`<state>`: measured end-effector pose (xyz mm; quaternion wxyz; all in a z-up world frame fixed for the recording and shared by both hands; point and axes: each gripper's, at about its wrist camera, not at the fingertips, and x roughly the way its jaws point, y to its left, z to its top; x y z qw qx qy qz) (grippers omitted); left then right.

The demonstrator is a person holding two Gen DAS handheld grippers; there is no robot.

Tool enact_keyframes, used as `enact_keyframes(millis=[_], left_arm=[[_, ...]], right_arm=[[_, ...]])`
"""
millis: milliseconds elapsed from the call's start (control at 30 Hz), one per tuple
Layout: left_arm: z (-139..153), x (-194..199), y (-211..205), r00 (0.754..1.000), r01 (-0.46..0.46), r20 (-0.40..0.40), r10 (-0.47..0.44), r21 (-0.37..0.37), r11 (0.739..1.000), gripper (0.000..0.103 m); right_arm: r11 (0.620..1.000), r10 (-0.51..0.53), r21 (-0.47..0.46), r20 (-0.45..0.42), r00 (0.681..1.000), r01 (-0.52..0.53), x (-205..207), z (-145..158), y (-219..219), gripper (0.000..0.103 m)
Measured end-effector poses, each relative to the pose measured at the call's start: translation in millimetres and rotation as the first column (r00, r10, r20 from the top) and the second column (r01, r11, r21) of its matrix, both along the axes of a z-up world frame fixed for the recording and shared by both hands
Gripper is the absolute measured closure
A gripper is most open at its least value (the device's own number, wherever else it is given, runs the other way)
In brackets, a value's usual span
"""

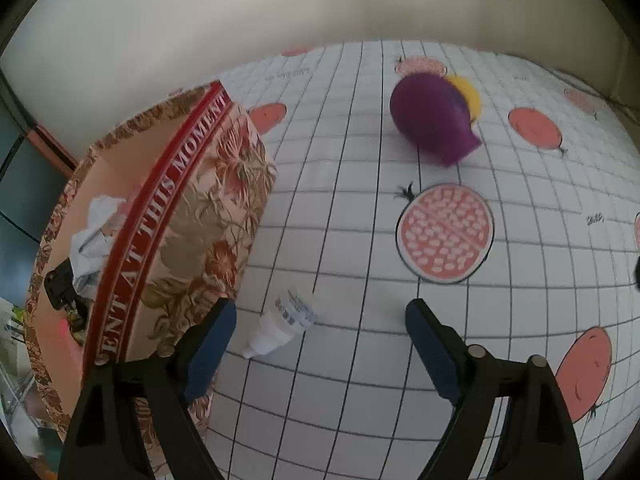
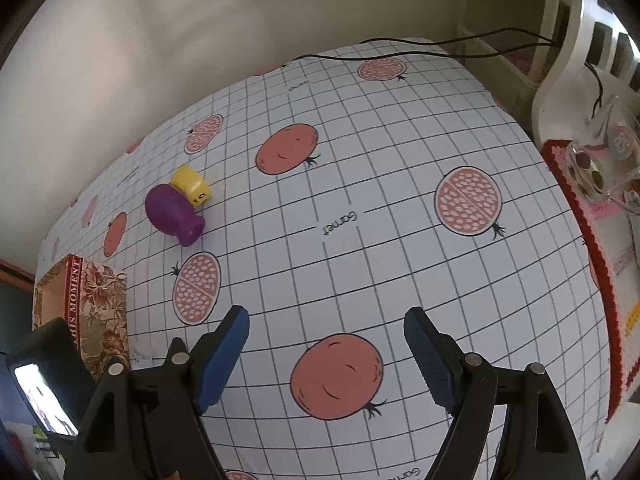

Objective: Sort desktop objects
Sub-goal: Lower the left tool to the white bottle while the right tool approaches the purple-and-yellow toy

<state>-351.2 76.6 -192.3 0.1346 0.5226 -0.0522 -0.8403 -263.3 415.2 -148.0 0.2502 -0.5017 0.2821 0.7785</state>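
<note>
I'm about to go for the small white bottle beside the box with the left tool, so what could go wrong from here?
1. The white bottle lies close to the floral box; the open left tool may catch the box wall.
2. The bottle lies on its side and may roll away.
3. The purple vase, also on its side against the yellow toy, could roll if bumped.

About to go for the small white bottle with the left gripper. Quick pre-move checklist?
1. Left gripper open: ok, nothing between the fingers.
2. White bottle in view: ok, lying on its side near the left finger.
3. Room to close: cannot tell, the floral box sits very close to the bottle.
4. Box has space: ok, crumpled paper and a dark item fill only part.
5. Right gripper clear: ok, open over the tablecloth.
6. Purple vase away: ok.
</note>
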Motion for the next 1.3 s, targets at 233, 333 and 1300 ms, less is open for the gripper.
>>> enact_keyframes(millis=[233,333,1300], left_arm=[[-4,-6,-12,1.000,-0.004,-0.018,0.005,0.099,0.995,0.029],[-4,-6,-21,1.000,-0.010,-0.019,0.013,0.174,0.985,0.040],[2,-3,-60,0.998,-0.060,-0.008,0.069,0.379,0.923,0.102]], right_arm=[[0.999,0.027,0.023,0.016,0.999,-0.028,-8,-2,-9,0.021],[0.998,0.038,0.042,0.027,0.999,-0.039,-10,-3,-12,0.021],[0.833,0.510,0.298,-0.088,0.856,-0.466,-157,-26,-49,0.020]])
